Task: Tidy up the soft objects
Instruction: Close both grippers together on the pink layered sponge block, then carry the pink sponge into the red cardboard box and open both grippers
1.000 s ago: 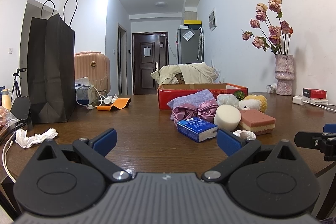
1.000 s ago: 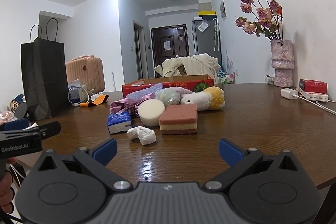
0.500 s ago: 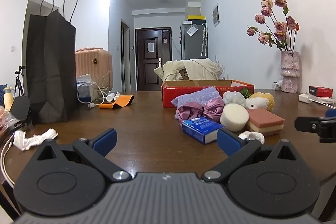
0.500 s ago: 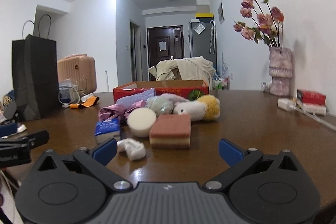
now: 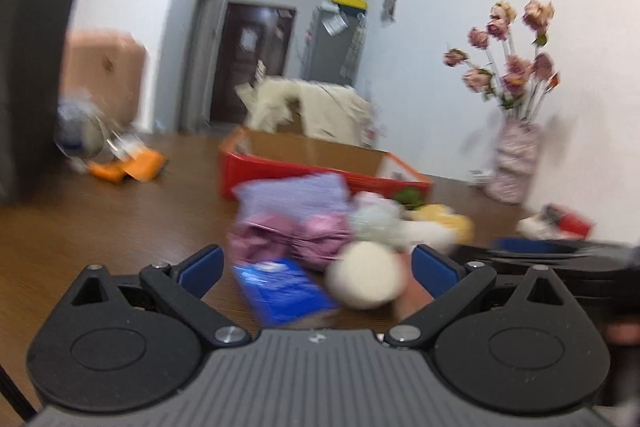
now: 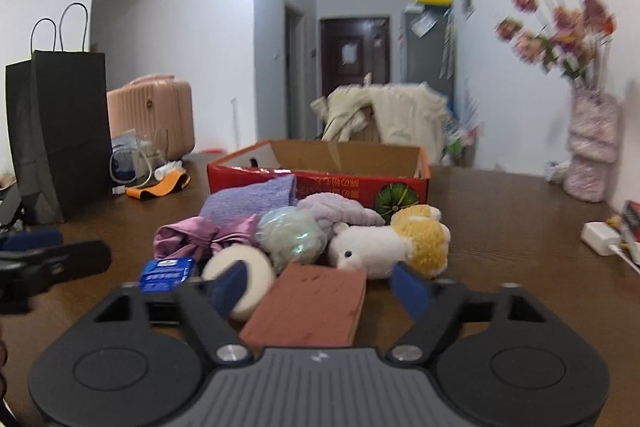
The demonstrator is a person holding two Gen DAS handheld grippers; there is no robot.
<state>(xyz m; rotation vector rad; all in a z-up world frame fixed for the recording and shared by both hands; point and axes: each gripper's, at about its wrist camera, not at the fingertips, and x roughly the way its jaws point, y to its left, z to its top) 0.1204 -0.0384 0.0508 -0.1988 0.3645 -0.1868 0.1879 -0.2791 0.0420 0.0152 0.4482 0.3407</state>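
Observation:
A heap of soft things lies on the brown table before an open red cardboard box. It holds a pink-brown sponge block, a white round sponge, a blue tissue pack, a white and yellow plush, a pink satin bow and a purple towel. My right gripper is open, its fingers either side of the sponge block. My left gripper is open just before the tissue pack and round sponge; this view is blurred.
A black paper bag stands at the left. An orange item and cables lie beside it. A vase of dried roses stands at the right by the wall, with a white charger near it.
Both grippers have moved forward and down, close to the heap. The right one now straddles the sponge block. The small white crumpled piece is out of view.

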